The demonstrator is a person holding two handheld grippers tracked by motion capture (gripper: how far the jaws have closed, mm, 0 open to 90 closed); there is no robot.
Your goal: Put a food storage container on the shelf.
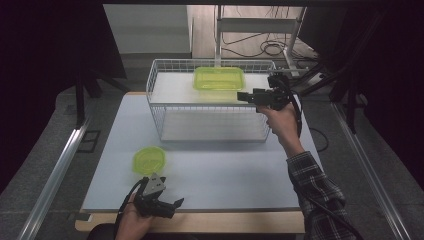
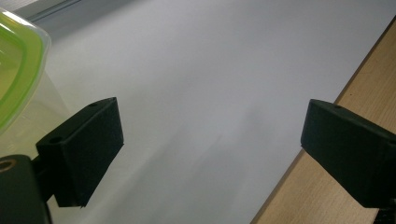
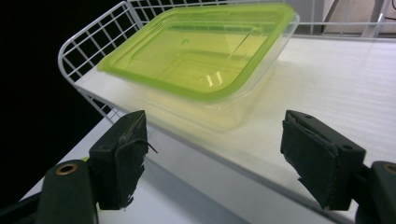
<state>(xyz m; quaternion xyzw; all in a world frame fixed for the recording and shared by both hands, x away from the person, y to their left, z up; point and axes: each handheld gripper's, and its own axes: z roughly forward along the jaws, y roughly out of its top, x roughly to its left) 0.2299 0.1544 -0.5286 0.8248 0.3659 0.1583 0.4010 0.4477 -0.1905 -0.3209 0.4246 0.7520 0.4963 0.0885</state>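
A rectangular clear container with a green lid (image 1: 218, 78) (image 3: 201, 56) rests on the top shelf of a white wire rack (image 1: 210, 125) (image 3: 88, 35) at the back of the table. My right gripper (image 1: 243, 96) (image 3: 212, 158) hovers open just right of it, jaws aimed at its near corner without touching. A small clear container with a green lid (image 1: 149, 160) (image 2: 16, 70) stands on the white table mat at the front left. Held low near the table's front edge, my left gripper (image 1: 175, 203) (image 2: 215, 154) is open, with the small container just beyond its left jaw.
The white mat (image 1: 225, 175) (image 2: 210, 70) covers a wooden table whose bare edge (image 1: 225, 222) (image 2: 355, 84) runs along the front. The rack's lower level stands open at the front. Cables and a metal stand (image 1: 260, 30) lie on the floor behind.
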